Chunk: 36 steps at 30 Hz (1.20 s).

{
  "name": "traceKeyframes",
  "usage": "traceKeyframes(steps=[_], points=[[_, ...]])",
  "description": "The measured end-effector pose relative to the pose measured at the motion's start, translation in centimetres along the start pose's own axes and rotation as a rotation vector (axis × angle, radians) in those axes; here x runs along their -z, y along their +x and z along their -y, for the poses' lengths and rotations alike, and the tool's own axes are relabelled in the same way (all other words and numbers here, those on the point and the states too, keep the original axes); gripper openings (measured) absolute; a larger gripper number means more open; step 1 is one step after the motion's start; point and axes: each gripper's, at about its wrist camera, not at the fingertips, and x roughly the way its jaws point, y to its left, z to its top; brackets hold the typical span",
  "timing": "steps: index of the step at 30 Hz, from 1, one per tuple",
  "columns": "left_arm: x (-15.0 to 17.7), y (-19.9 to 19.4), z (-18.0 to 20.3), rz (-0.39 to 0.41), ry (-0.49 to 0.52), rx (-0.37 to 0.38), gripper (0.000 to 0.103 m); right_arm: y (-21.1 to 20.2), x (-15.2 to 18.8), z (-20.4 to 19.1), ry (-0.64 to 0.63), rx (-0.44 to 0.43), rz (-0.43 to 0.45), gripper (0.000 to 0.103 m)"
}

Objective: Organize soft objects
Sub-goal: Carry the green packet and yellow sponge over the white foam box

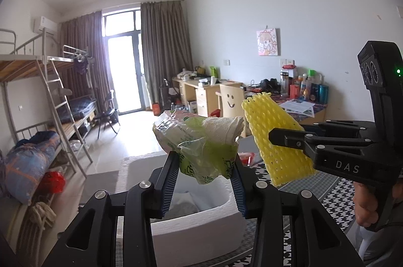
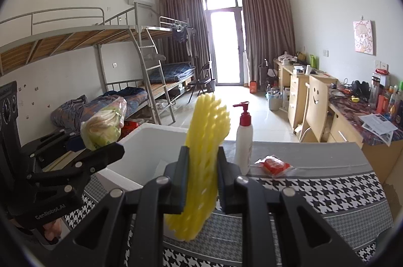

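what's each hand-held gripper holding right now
left hand-held gripper: closed on the tissue pack
right hand-held gripper: closed on the yellow foam net

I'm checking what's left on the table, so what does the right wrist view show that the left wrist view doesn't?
Only the right wrist view shows the white pump bottle standing on the table. Only the left wrist view shows white material lying inside the white foam box. Both show the left gripper shut on the tissue pack, the right gripper shut on the yellow foam net, the box, and the red packet.
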Motion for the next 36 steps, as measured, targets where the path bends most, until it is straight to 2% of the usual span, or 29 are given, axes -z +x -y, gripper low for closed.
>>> traceKeyframes(steps=[21, 36], points=[[1.2, -1.4, -3.3, -0.011, -0.043, -0.114, 0.042, 3.1, -0.6, -2.3, -0.006, -0.064, -0.049, 0.024], [2.1, -2.1, -4.7, -0.010, -0.074, -0.136, 0.042, 5.5, -0.9, -4.2, -0.013, -0.111, -0.097, 0.024]])
